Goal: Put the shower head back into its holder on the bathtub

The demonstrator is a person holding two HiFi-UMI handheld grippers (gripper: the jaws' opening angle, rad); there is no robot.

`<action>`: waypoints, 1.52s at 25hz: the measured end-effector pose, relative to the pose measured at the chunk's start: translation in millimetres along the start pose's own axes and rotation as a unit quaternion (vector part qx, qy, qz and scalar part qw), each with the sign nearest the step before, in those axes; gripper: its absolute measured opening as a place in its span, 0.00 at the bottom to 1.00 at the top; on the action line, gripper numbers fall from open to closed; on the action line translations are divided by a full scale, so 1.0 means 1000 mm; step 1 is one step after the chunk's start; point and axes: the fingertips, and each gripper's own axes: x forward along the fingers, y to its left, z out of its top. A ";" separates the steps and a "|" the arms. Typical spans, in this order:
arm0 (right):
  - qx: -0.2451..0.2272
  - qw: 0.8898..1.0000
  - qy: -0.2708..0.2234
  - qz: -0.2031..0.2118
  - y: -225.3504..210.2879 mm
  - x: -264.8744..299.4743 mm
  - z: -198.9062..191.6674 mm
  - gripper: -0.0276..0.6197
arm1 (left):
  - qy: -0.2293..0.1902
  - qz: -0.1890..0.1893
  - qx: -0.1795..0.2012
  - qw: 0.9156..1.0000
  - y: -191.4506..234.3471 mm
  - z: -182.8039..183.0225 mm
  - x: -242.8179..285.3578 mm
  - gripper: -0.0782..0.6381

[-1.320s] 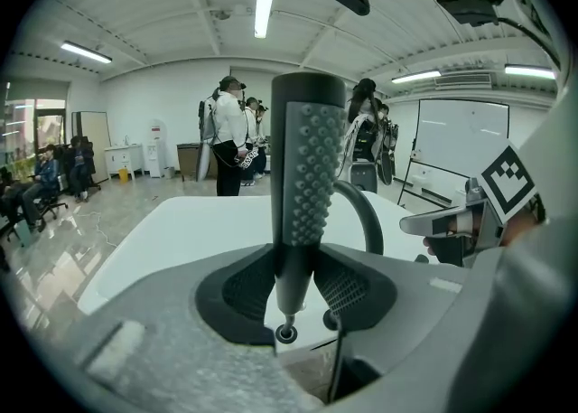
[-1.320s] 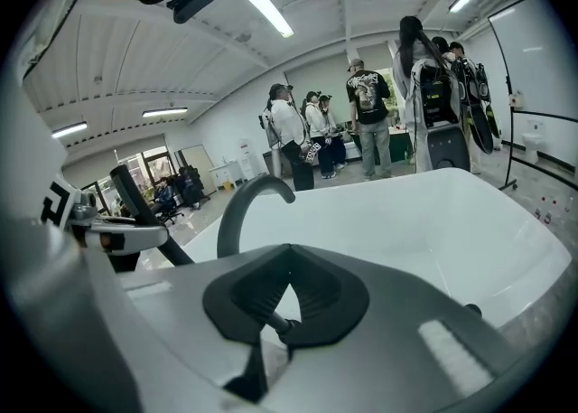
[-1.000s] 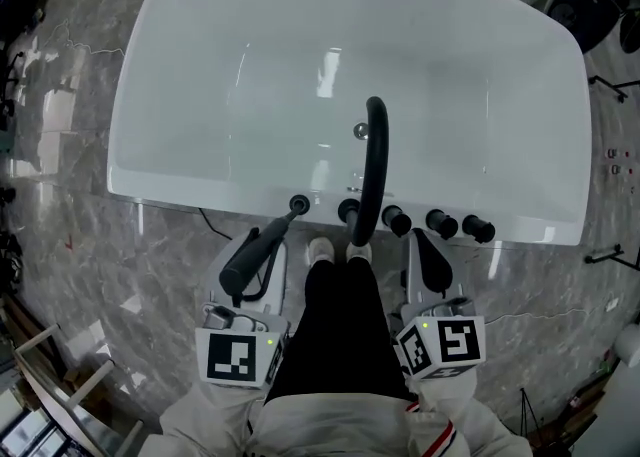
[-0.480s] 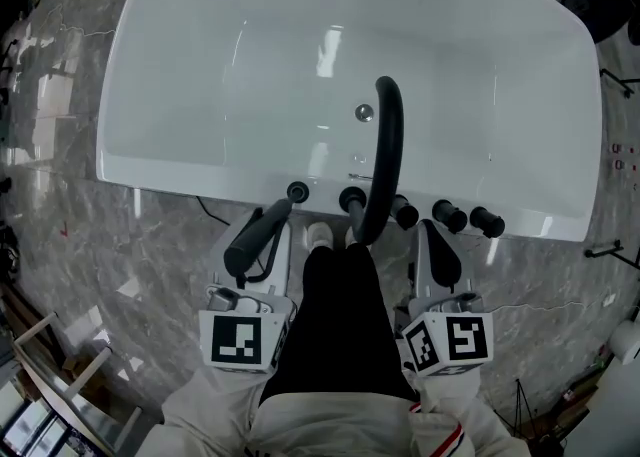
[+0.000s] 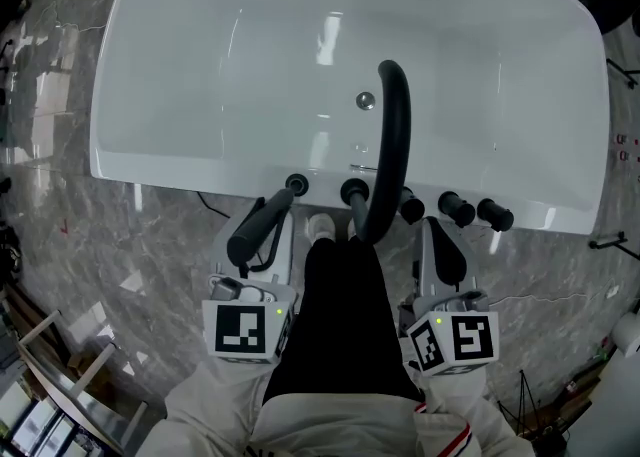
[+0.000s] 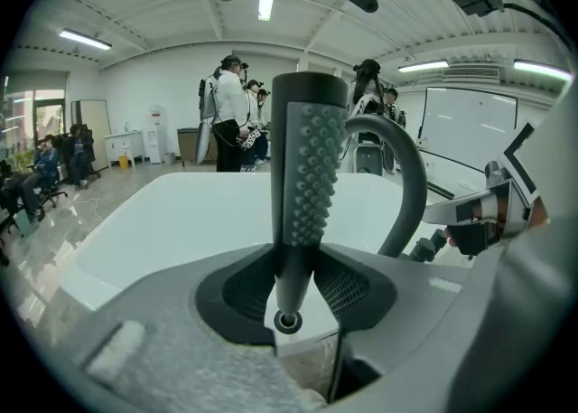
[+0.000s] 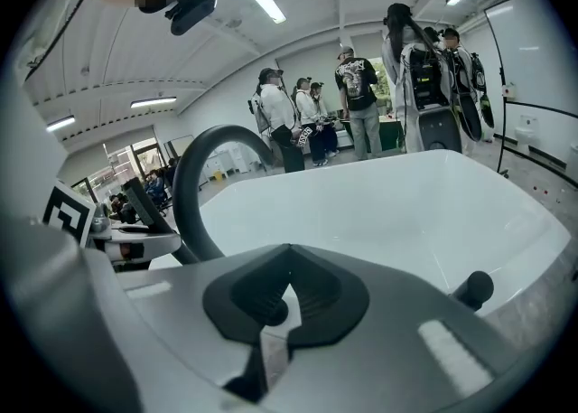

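Observation:
The black shower head (image 5: pixel 262 227), a slim wand with a nubbed face (image 6: pixel 312 167), lies between the jaws of my left gripper (image 5: pixel 258 241), which is shut on it. Its narrow end points at the round black holder (image 5: pixel 296 183) on the near rim of the white bathtub (image 5: pixel 200 160) and meets it, as far as I can tell. In the left gripper view that end shows as a small ring (image 6: pixel 288 320). My right gripper (image 5: pixel 440 237) hovers just short of the rim at the right, pads together with nothing between them (image 7: pixel 282 286).
A tall black arched spout (image 5: pixel 392 135) rises from the rim between the grippers, with three black knobs (image 5: pixel 455 207) to its right. The drain (image 5: pixel 366 100) lies in the tub floor. My legs in black trousers (image 5: pixel 335 315) stand between the grippers. Several people stand beyond the tub (image 7: pixel 289 122).
Both grippers have sunk a little and drawn closer to the tub rim. The shower head stays in the left gripper, its narrow end still at the holder.

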 end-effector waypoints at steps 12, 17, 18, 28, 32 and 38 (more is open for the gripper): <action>-0.002 1.000 0.004 -0.004 -0.007 0.012 -0.006 0.05 | 0.007 -0.006 0.003 1.000 0.001 -0.018 0.021 0.31; 0.008 1.000 0.010 -0.005 -0.008 0.015 -0.012 0.05 | 0.019 -0.010 0.004 1.000 0.001 -0.029 0.025 0.31; 0.009 1.000 0.011 -0.005 -0.008 0.016 -0.013 0.05 | 0.021 -0.010 0.004 1.000 0.002 -0.032 0.026 0.31; 0.013 1.000 0.018 -0.009 -0.008 0.020 -0.020 0.05 | 0.026 -0.014 0.012 0.999 0.002 -0.045 0.036 0.31; 0.014 1.000 0.021 -0.011 -0.008 0.021 -0.023 0.05 | 0.030 -0.015 0.011 0.999 0.004 -0.050 0.037 0.31; 0.015 1.000 0.024 -0.011 -0.005 0.023 -0.026 0.05 | 0.037 -0.020 0.010 0.999 0.003 -0.055 0.041 0.31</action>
